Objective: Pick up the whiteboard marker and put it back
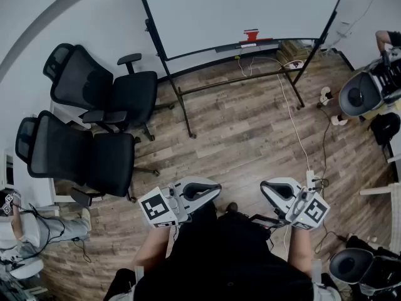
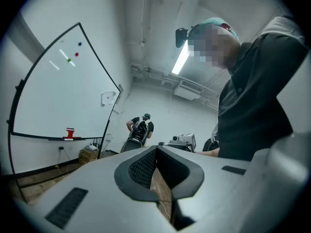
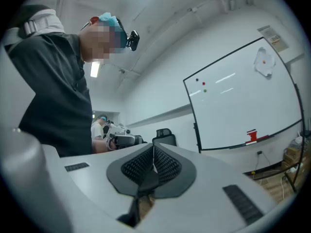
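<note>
Head view shows a person standing on a wood floor, with the left gripper [image 1: 216,188] and right gripper [image 1: 264,185] held low at the waist, tips turned toward each other. Both pairs of jaws are pressed together with nothing between them, which each gripper view confirms. This looks like a resting pose, with the reach not yet begun. Well ahead of both jaws stands a whiteboard [image 1: 250,5] with a tray [image 1: 276,42] along its lower edge. A red object [image 1: 250,34] stands on the tray and a small pale piece [image 1: 249,44] lies just below it. That piece may be the whiteboard marker, but it is too small to tell. Two black office chairs [image 1: 94,155] sit well out beyond the left jaws.
</note>
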Demonstrator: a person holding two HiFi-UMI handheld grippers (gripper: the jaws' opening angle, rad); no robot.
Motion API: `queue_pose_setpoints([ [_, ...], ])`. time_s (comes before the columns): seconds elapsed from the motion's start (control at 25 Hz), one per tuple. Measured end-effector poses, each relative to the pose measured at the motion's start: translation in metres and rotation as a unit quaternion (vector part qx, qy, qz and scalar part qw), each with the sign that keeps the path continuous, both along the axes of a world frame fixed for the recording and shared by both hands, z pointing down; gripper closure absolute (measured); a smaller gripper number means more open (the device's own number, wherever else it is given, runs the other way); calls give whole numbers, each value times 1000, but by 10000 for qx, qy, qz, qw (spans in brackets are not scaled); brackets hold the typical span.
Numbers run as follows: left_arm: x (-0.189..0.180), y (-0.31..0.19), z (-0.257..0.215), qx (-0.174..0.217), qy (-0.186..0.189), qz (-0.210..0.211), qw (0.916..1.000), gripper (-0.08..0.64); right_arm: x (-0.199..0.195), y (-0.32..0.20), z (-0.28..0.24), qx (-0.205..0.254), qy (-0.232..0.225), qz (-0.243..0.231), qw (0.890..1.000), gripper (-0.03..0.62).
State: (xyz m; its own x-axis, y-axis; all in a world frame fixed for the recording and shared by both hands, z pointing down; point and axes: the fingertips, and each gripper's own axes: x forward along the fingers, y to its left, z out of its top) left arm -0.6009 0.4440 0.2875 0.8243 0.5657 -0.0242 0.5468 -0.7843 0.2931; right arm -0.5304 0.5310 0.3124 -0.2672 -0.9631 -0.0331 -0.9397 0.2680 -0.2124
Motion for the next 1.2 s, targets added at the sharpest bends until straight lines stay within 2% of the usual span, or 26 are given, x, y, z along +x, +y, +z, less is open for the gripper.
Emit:
queue_pose_setpoints([
  [0.16,24,34,21,14,-45,6,10000,548,39,32,14,21,320,363,9988,574],
  [0.28,29,58,34,-61,-212,131,9997,548,53,66,22,-10,312,691,9971,574],
  [0.4,37,68,37,-198,-184,233,9994,548,61,92,23,1,287,1055,9940,574],
  [0.52,50,61,38,-302,-99,-10,9995,548,64,103,21,57,335,1313,9908,572],
  [0.64,62,56,34,-138,53,-143,9998,548,70,106,22,94,183,1369,9904,572],
  [0.72,66,43,38,-147,72,-215,9996,548,76,100,31,-27,88,1353,9908,572],
  [0.92,80,-16,56,-457,-17,-400,9982,548,93,54,45,-284,157,1271,9914,572],
  [1.2,124,-91,51,-289,299,-114,9991,548,130,-46,43,-638,296,1096,9915,572],
])
